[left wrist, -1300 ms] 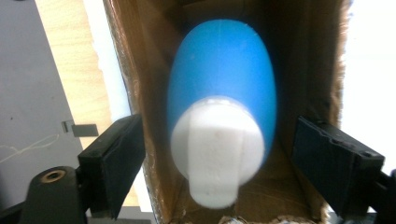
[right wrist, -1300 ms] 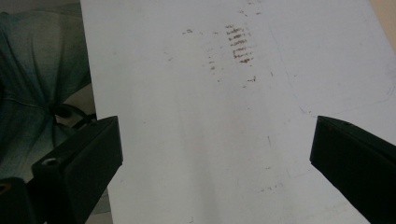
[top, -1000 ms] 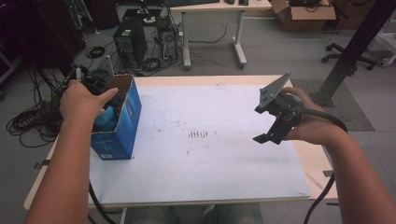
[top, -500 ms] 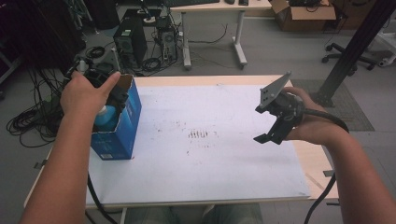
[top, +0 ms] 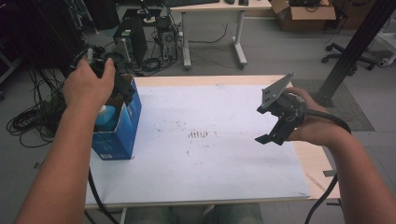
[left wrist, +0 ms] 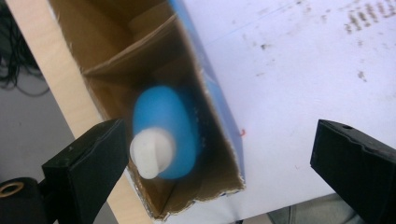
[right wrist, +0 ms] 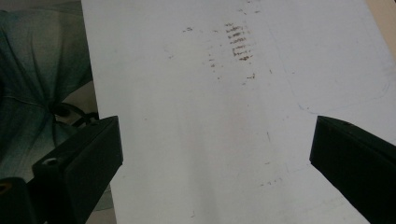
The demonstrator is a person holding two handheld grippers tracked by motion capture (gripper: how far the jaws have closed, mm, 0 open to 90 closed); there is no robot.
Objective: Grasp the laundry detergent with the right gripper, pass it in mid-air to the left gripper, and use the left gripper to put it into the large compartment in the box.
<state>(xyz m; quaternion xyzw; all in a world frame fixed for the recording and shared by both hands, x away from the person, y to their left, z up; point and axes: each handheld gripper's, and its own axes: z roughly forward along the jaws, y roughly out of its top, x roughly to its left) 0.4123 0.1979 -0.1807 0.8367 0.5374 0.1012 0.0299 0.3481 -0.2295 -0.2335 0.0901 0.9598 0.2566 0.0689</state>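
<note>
One bottle (left wrist: 163, 133) in box (top: 119, 130), desk's left edge | both grippers, left (left wrist: 219, 172) and right (right wrist: 215, 172), wide, empty | goal unknown

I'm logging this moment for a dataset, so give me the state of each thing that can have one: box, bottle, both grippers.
Blue box: top open, standing upright at the table's left edge.
Blue bottle: inside the box, white cap on, cap end up.
Left gripper: jaws wide open, held above the box, holding nothing.
Right gripper: jaws wide open, held over the white tabletop, empty.
</note>
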